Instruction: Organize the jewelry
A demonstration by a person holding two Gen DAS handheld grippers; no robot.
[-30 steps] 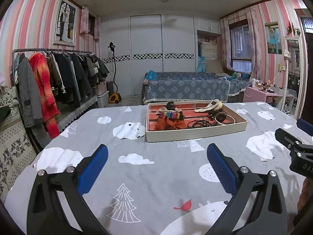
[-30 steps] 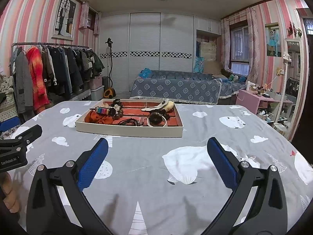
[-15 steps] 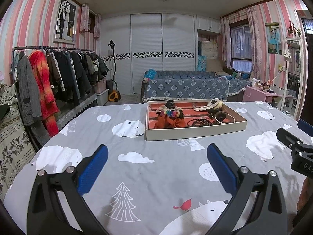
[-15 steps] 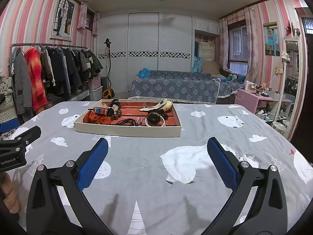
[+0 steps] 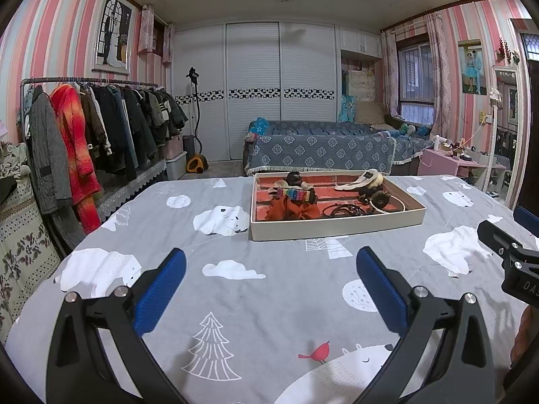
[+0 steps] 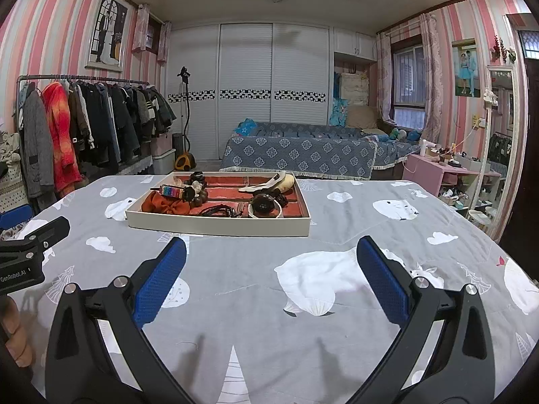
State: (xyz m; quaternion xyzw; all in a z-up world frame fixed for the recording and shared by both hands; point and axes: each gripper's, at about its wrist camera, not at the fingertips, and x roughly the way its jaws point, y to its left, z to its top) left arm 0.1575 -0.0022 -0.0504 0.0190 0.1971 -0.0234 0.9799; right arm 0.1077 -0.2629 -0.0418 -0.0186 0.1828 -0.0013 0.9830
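Note:
A shallow cream tray point(image 5: 337, 230) point(image 6: 219, 227) with a red lining sits on the grey printed tablecloth, well ahead of both grippers. In it lie an orange fabric scrunchie point(image 5: 291, 210) point(image 6: 165, 204), a rainbow beaded band point(image 5: 293, 194) point(image 6: 171, 191), dark bead bracelets point(image 5: 345, 209) point(image 6: 219, 209), a round dark piece inside a white bangle point(image 5: 380, 198) point(image 6: 264, 203), and a cream hair clip point(image 5: 365, 179) point(image 6: 278, 183). My left gripper point(image 5: 269, 277) stands open over bare cloth. My right gripper point(image 6: 271, 274) is open too, with nothing between its blue pads.
The table point(image 5: 235, 303) carries a grey cloth with bears and trees. A clothes rack point(image 5: 84, 134) stands to the left beyond the table edge, a sofa point(image 5: 320, 148) behind, a pink side table point(image 6: 444, 168) at right. The other gripper's body shows at each view's side.
Both views have shifted only slightly; the tray sits a touch differently in frame. Both grippers stay open and hold nothing.

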